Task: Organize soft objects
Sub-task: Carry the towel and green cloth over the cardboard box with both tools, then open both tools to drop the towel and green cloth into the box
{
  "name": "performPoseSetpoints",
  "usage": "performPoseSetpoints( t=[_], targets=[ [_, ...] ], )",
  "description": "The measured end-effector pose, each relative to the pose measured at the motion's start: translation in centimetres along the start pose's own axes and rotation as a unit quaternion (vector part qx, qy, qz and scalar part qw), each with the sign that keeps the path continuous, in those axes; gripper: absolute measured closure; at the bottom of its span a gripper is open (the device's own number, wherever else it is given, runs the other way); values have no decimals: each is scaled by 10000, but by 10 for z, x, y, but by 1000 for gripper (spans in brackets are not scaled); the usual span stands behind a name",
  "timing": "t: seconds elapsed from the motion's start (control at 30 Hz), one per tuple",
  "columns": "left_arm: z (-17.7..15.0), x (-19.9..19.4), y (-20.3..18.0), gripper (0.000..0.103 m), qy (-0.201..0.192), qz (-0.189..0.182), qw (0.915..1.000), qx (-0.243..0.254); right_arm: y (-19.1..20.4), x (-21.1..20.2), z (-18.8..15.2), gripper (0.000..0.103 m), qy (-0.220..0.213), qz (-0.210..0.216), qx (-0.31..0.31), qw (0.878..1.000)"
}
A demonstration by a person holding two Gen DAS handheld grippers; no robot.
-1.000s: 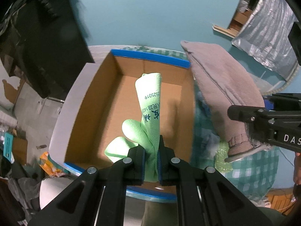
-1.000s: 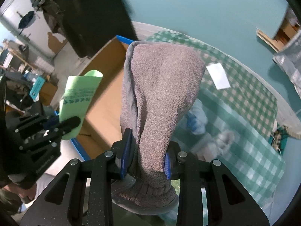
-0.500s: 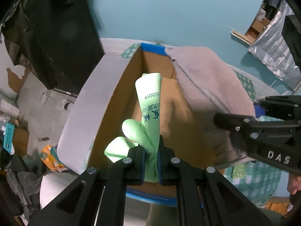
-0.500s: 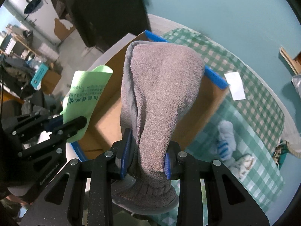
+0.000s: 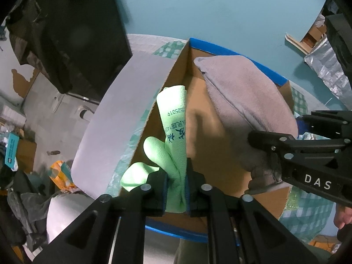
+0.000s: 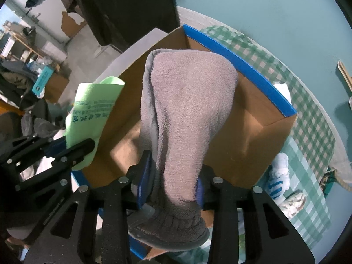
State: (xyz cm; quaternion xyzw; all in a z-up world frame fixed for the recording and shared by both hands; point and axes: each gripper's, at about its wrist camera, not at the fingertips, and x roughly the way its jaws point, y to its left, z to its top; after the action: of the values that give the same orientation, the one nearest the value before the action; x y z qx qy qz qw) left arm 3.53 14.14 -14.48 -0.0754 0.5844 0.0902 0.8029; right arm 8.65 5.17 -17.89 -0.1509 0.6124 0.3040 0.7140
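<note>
Green glove cuff-down in loosening left claw, grey sock toe-down in loosening right claw, over box.

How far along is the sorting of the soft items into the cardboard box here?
Nothing lies in the cardboard box yet. In hand: the left gripper, jaws just opening, has the green glove between them; the right gripper, also opening, has the grey slipper. Left: white socks on the checked cloth.
</note>
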Motion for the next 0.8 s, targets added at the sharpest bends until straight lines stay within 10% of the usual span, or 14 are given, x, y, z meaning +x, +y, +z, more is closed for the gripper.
performPoseSetpoints(
  t=[0.07, 0.27, 0.8],
  targets=[
    [0, 1, 1, 57, 30, -1, 10000, -38, 3, 2, 0, 55, -11, -119, 55, 9999],
    [-4, -7, 7, 52, -141, 42, 9999, -68, 0, -8, -6, 37, -298, -222, 149, 9992],
    [-14, -40, -15, 39, -447, 65, 9989, 89, -39, -56, -39, 35, -711, -181, 849, 9937]
  ],
)
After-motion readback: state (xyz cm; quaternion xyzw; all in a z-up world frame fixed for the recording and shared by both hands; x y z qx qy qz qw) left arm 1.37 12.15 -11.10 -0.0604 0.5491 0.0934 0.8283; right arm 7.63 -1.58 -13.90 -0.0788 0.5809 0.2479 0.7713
